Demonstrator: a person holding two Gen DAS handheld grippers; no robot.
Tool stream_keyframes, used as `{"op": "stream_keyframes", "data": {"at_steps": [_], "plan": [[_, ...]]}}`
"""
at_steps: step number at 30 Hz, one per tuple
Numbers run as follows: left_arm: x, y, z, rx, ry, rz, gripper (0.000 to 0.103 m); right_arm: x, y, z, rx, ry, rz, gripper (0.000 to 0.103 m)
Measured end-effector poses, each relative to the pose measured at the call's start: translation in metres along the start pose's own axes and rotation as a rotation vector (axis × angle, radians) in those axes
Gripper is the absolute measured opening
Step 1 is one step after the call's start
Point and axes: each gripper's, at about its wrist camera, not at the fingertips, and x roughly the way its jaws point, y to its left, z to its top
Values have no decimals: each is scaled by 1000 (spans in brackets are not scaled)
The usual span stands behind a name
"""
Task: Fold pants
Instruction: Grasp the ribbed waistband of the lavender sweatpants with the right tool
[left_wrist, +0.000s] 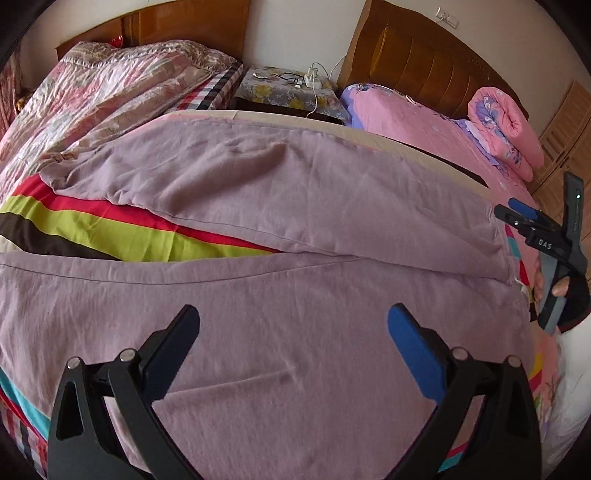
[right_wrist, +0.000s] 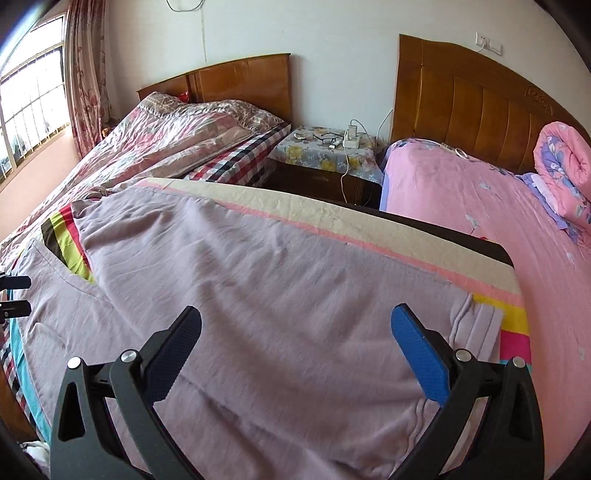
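Pants: we count 1 pair of pants (left_wrist: 295, 206), mauve-grey, spread flat over a striped sheet (left_wrist: 122, 229) on a raised surface in front of us; in the right wrist view the same pants (right_wrist: 258, 280) run from the waistband at the right to the legs at the left.
Look: we see 2 legs lying apart in a V, with the striped sheet showing in the gap between them; the cloth is soft and lightly creased, and a drawstring (right_wrist: 461, 314) lies at the waistband end.
Left gripper: our left gripper (left_wrist: 293, 325) hovers over the nearer leg, its 2 fingers spread wide with nothing between them.
Right gripper: our right gripper (right_wrist: 295, 325) hangs above the seat of the pants, fingers likewise wide apart and holding nothing; from the left wrist view we see it (left_wrist: 517, 210) just beside the waistband edge.
Beds: we count 2, a floral-quilted bed (right_wrist: 166, 147) at the left and a pink bed (right_wrist: 461, 199) at the right, each with a wooden headboard.
Between them: 1 nightstand (right_wrist: 325, 158) with 1 pair of glasses (right_wrist: 328, 139) and 1 white charger (right_wrist: 352, 138).
Bedding: 1 rolled pink quilt (right_wrist: 565, 170) on the pink bed.
Window: 1, at the far left (right_wrist: 29, 96), with a patterned curtain beside it.
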Motion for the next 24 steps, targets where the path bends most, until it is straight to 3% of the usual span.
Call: {"op": "stream_keyframes", "data": {"at_steps": [2, 4, 5, 10, 13, 16, 17, 20, 24], "plan": [[22, 10, 27, -149, -16, -95, 102, 43, -12, 25, -44, 65, 36, 98], [52, 16, 54, -243, 38, -133, 102, 80, -17, 43, -97, 120, 73, 91], [67, 16, 65, -269, 69, -158, 102, 95, -16, 49, -129, 137, 102, 82], [110, 16, 105, -360, 131, -243, 102, 151, -8, 70, -226, 213, 215, 78], [123, 12, 124, -372, 141, -282, 102, 169, -2, 75, -270, 235, 271, 65], [133, 10, 135, -385, 136, -281, 101, 161, 9, 73, -318, 206, 291, 35], [136, 10, 137, -390, 132, -274, 101, 154, 15, 72, -349, 178, 265, 17], [135, 15, 144, -404, 102, -274, 101, 119, 41, 60, -453, 93, 144, 13], [102, 22, 132, -424, 33, -315, 101, 23, 91, 24, -559, -96, 22, 13]]}}
